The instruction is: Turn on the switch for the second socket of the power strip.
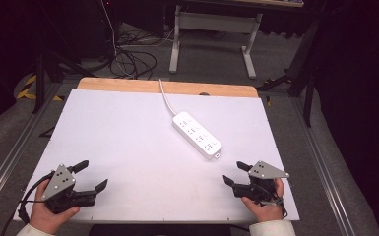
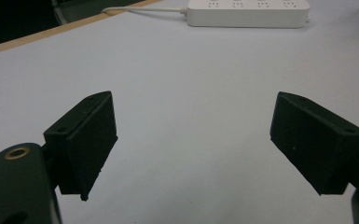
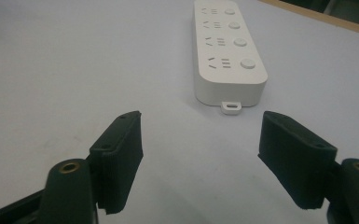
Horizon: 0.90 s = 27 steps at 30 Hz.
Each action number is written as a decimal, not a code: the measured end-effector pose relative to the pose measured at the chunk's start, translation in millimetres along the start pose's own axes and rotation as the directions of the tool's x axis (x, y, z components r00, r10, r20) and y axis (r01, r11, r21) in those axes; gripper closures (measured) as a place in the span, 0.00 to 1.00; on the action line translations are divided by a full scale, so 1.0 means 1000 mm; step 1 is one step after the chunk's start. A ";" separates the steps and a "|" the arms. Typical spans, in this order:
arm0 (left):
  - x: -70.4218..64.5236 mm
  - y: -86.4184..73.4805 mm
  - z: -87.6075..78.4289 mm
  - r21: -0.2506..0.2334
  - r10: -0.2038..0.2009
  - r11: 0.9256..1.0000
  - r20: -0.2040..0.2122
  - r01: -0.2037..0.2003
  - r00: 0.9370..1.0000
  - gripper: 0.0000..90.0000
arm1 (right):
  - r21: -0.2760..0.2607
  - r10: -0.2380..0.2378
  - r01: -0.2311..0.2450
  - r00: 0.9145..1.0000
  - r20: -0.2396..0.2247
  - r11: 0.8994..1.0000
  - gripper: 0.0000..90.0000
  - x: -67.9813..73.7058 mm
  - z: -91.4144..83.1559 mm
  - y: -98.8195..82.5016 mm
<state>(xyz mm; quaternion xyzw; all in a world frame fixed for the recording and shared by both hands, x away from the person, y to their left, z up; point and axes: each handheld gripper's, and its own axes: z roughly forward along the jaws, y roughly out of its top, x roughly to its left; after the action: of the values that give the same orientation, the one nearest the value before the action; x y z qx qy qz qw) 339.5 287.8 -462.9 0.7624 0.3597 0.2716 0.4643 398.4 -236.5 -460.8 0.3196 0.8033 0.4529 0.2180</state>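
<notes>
The left gripper (image 1: 92, 175) is held at lower left of the high view, jaws spread, nothing gripped. The right gripper (image 1: 235, 173) is held at lower right — likewise released. A white power strip (image 1: 197, 134) is laid right of centre on the table (image 1: 128, 142), cord (image 1: 166, 98) led to the far edge.

Parted jaws frame a white power strip (image 3: 227, 49).

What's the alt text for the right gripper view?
The open right tongs hover over a white table, pointing at the near end of a white power strip. The strip has four socket sets, each with a round button, and a small tab on its near end.
</notes>
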 end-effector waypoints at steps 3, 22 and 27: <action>0.000 0.000 0.000 -0.001 -0.001 1.000 0.001 0.001 1.000 0.17 | -0.004 -0.007 0.007 1.000 0.002 1.000 0.34 0.001 -0.001 0.001; 0.000 0.000 -0.001 -0.004 -0.014 1.000 0.007 0.014 1.000 0.17 | -0.005 -0.021 0.021 1.000 -0.002 1.000 0.34 0.004 -0.002 0.002; 0.001 0.000 -0.002 -0.003 -0.014 1.000 0.006 0.014 1.000 0.17 | -0.003 -0.023 0.023 1.000 -0.003 1.000 0.34 0.004 -0.002 0.002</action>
<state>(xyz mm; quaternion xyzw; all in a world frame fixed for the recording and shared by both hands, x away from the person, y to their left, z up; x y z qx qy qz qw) 339.0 289.2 -462.0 0.7601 0.3632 0.2665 0.4683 395.6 -234.0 -458.2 0.3093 0.8064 0.4523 0.2222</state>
